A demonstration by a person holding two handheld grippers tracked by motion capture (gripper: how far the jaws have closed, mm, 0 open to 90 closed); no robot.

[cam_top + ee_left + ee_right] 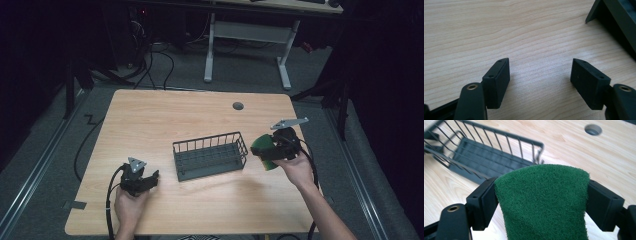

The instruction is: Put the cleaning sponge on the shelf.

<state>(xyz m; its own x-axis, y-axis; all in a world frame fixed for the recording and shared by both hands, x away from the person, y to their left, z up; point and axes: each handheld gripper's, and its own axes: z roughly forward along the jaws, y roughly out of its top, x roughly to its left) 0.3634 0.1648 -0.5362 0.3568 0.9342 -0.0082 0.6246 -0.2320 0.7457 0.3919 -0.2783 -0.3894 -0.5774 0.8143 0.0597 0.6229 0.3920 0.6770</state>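
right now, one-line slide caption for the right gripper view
Right tongs shut on a green scouring sponge, above the wooden table near the wire basket.

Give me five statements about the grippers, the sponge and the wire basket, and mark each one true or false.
1. The right gripper is clamped on a green scouring sponge. True.
2. The sponge already lies inside the wire basket. False: it is held in the air to the right of the basket, which has nothing in it.
3. The left gripper holds a second sponge. False: its jaws stand open over bare wooden table with nothing between them.
4. The basket stands between the two grippers in the high view. True.
5. The sponge is red. False: it is green on top with a yellow underside.
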